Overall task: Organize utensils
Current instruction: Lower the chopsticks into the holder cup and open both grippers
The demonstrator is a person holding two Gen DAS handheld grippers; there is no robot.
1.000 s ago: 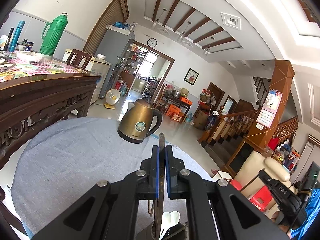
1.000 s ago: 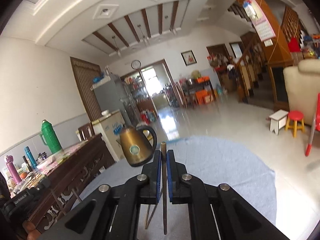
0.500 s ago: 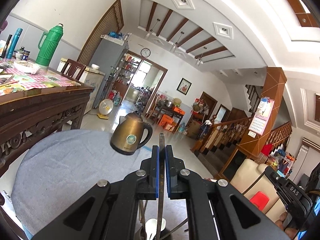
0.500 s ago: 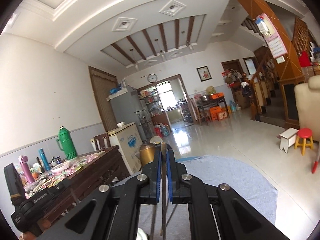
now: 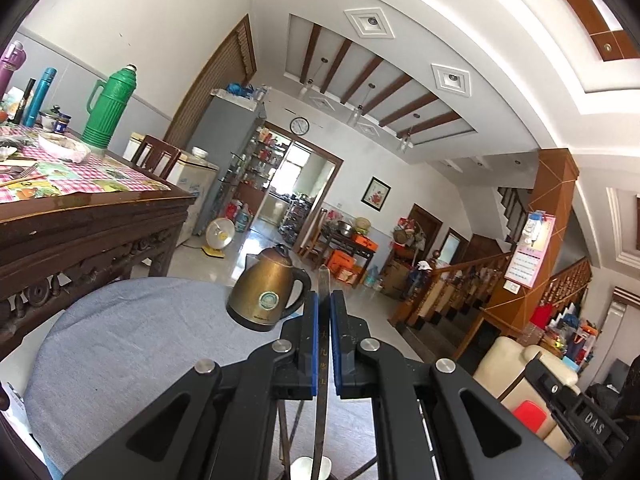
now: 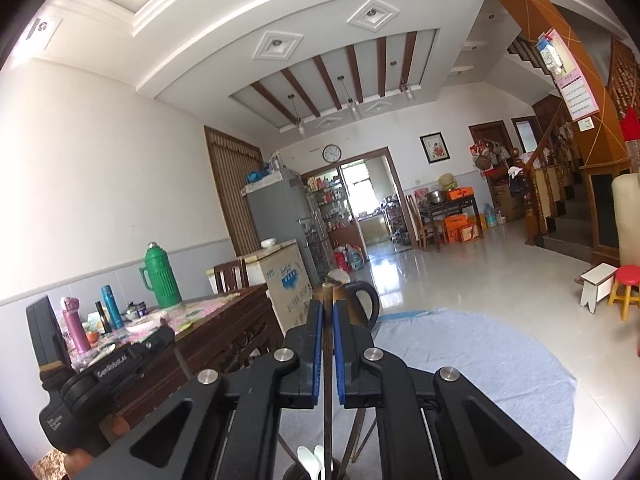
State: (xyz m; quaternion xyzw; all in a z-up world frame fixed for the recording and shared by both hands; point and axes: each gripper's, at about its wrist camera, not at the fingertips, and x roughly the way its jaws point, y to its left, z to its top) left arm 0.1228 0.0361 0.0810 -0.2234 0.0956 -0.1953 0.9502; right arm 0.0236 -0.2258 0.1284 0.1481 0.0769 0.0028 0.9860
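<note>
Both grippers, left point(image 5: 324, 312) and right point(image 6: 328, 318), stay clamped on thin brown chopsticks point(image 5: 323, 286); the brass kettle point(image 5: 269, 293) now sits mid-frame, half-hidden behind the right jaws.

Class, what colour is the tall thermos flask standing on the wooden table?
Green. The thermos flask shows best in the left wrist view, on the wooden table.

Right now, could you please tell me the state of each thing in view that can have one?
Left gripper: shut on a chopstick, held upright.
Right gripper: shut on a dark chopstick, held upright.
Kettle: upright on the grey cloth, lid closed.
Green thermos: upright on the wooden table, capped.
</note>
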